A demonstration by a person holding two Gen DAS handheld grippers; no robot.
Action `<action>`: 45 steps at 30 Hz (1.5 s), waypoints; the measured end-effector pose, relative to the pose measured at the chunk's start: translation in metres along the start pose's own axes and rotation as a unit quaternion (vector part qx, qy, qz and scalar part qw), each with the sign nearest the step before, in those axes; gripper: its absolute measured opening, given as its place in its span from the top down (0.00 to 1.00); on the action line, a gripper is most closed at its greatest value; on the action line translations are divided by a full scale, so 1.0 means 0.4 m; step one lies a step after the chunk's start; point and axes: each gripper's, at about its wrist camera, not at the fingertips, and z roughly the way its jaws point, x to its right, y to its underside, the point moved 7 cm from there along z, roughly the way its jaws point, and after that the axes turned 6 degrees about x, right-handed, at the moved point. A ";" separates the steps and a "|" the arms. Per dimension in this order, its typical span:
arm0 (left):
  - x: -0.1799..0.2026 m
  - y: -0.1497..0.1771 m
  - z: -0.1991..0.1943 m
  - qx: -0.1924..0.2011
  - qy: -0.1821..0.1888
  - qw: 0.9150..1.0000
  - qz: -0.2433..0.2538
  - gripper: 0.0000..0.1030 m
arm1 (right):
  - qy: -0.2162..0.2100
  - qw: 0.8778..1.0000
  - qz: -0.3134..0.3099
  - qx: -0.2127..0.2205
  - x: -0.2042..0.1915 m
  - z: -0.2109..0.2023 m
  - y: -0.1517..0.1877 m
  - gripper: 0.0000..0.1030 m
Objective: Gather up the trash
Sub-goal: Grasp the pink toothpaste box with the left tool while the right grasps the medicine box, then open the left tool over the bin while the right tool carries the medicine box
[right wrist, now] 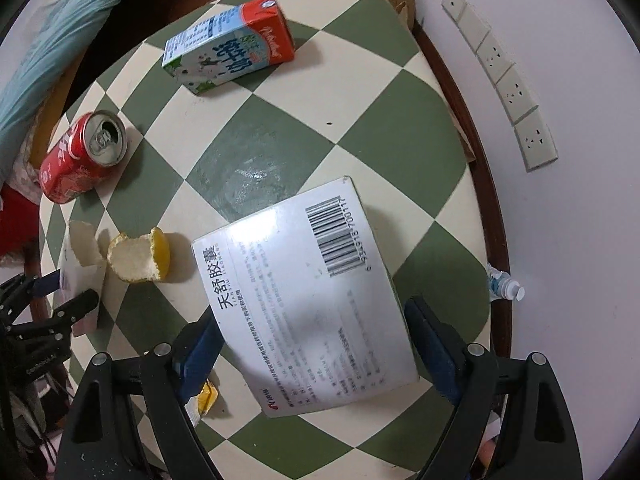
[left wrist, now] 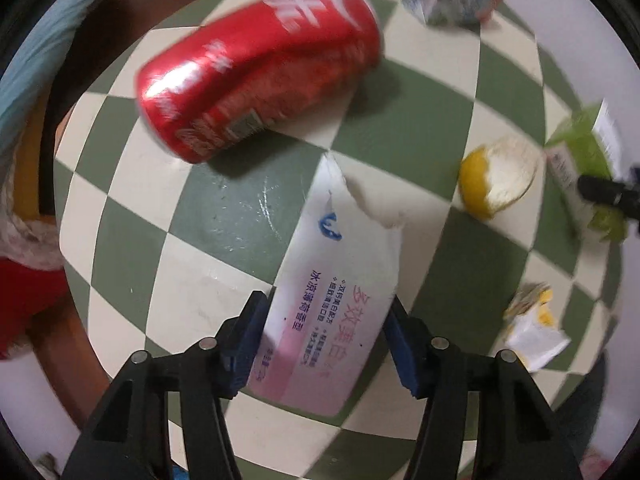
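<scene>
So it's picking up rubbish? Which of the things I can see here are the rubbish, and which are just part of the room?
Rubbish to collect:
- torn toothpaste box, between the left gripper
- white medicine box, between the right gripper
- red can
- milk carton
- lemon peel
- crumpled wrapper

Just there:
- checkered table
- wall sockets
- blue cloth

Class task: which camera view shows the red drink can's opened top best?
The right wrist view: the red can lies with its opened silver top facing the camera. The left wrist view shows only its blurred side.
</scene>
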 end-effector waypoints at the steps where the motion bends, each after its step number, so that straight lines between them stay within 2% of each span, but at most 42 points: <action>1: 0.003 -0.005 -0.002 0.006 -0.001 1.000 0.001 0.45 | 0.005 1.000 -0.003 -0.002 0.000 0.005 -0.001 0.14; 5: -0.002 -0.017 0.002 0.009 0.009 1.000 -0.010 0.48 | 0.013 1.000 -0.013 -0.007 -0.008 0.025 0.001 0.14; 8: 0.009 -0.007 -0.002 0.022 0.002 1.000 -0.007 0.52 | 0.013 1.000 -0.008 -0.007 -0.004 0.038 0.005 0.14; 12: -0.008 0.003 -0.011 0.035 -0.008 0.999 -0.020 0.52 | 0.014 1.000 -0.007 0.005 -0.003 0.044 0.007 0.14; 14: -0.042 0.020 -0.020 0.046 -0.011 0.998 -0.031 0.52 | 0.018 1.000 -0.012 0.010 -0.008 0.042 0.010 0.16; 20: -0.057 0.048 -0.109 0.099 -0.031 0.993 -0.065 0.52 | 0.023 0.999 -0.011 0.039 -0.019 0.010 0.019 0.20; 27: -0.083 0.112 -0.243 0.164 -0.038 0.979 -0.118 0.52 | 0.014 0.996 -0.005 0.091 -0.063 -0.095 0.054 0.21; 31: -0.128 0.151 -0.343 0.203 -0.042 0.968 -0.141 0.52 | -0.006 0.992 -0.011 0.122 -0.113 -0.170 0.085 0.21; 32: -0.152 0.127 -0.340 0.209 -0.041 0.967 -0.144 0.52 | -0.014 0.991 -0.013 0.133 -0.135 -0.195 0.098 0.21; 33: -0.163 0.139 -0.366 0.219 -0.040 0.963 -0.149 0.52 | -0.021 0.990 -0.016 0.140 -0.142 -0.209 0.101 0.21; 40: -0.259 0.249 -0.511 0.274 -0.050 0.943 -0.185 0.52 | -0.073 0.980 -0.036 0.183 -0.295 -0.337 0.157 0.21; 45: -0.357 0.349 -0.587 0.298 -0.058 0.928 -0.217 0.52 | -0.110 0.969 -0.068 0.209 -0.455 -0.426 0.203 0.21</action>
